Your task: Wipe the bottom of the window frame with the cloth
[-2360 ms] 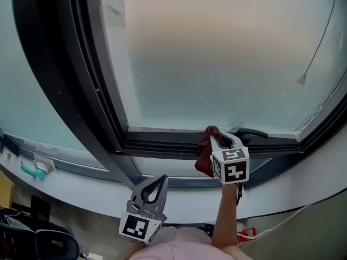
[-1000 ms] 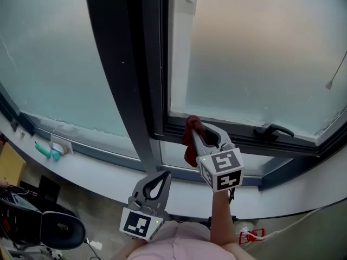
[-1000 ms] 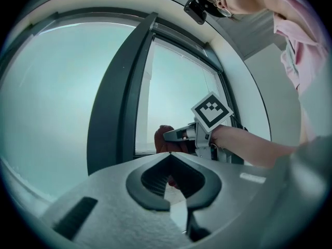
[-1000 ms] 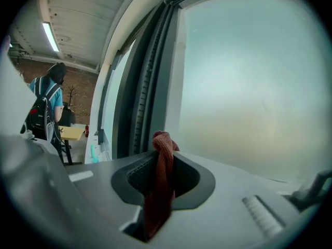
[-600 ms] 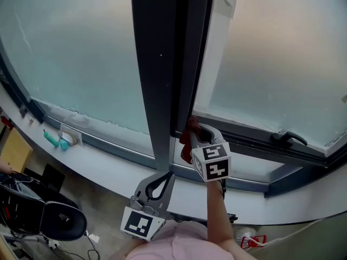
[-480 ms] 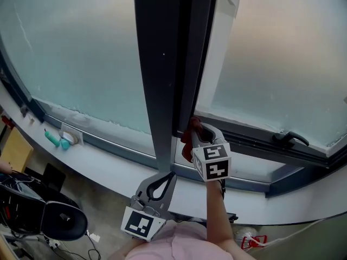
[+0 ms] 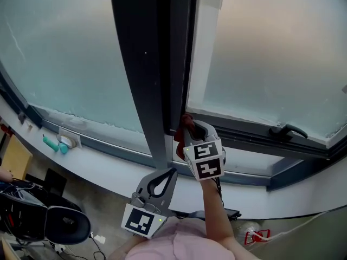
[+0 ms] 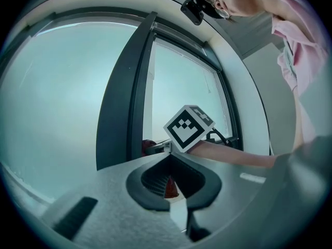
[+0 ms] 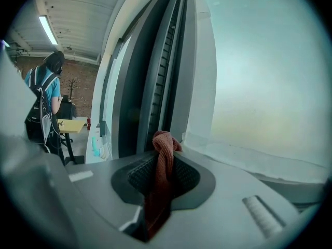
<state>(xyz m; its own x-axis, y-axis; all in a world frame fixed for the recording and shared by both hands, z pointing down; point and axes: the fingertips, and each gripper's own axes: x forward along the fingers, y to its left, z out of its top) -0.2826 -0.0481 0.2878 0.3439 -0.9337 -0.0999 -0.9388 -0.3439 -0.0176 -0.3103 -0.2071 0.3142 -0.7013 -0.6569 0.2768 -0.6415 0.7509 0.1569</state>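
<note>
Moved left along the bottom frame, my right claw clamps the red cloth at the mullion; press into corner.

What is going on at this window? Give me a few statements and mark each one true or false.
1. The right gripper is clamped on a reddish cloth. True.
2. The left gripper grips the cloth too. False: its jaws are together on nothing, and it hangs low, away from the glass.
3. The cloth sits where the bottom of the window frame meets the dark upright post. True.
4. The window handle lies to the left of the cloth. False: it is well off to the right, along the same bottom rail.
</note>
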